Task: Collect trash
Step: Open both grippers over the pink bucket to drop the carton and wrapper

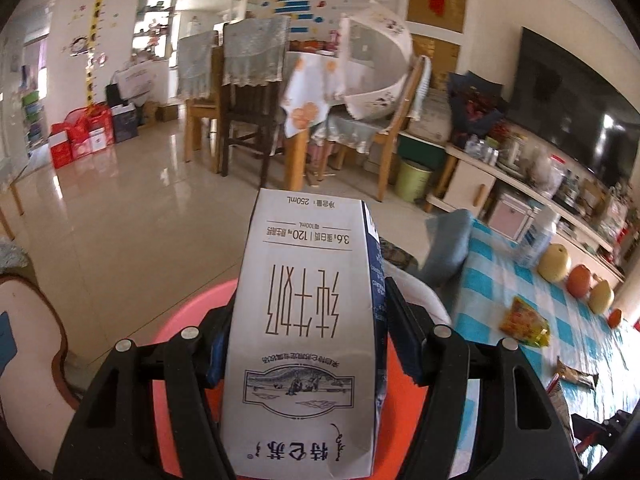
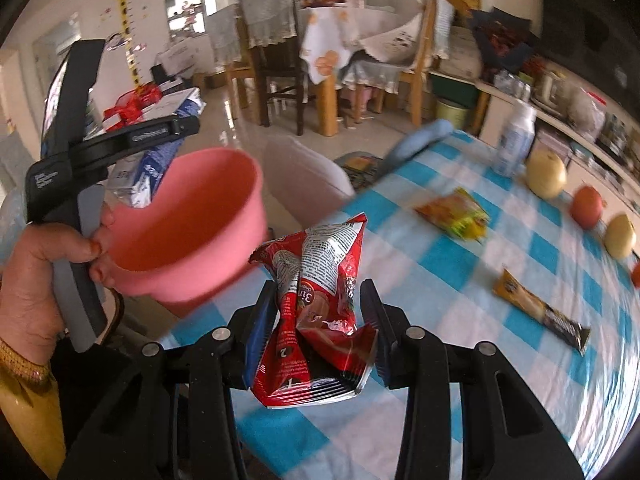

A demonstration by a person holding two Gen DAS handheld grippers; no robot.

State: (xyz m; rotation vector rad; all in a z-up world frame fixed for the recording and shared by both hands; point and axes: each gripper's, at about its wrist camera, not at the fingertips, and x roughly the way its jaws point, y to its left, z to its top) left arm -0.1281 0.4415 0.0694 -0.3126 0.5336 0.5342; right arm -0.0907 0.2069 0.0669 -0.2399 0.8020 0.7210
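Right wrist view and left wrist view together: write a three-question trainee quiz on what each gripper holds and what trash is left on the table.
1. True or false: the right gripper is shut on a crumpled red wrapper.
2. What does the left gripper hold? A) a pear B) a white milk carton C) a bottle
3. Fill in: the pink bin stands beside the table's ____ edge in the right wrist view.

Key: 1 true. 2 B. 3 left. Still on the checked tablecloth: a yellow snack packet and a dark bar wrapper.
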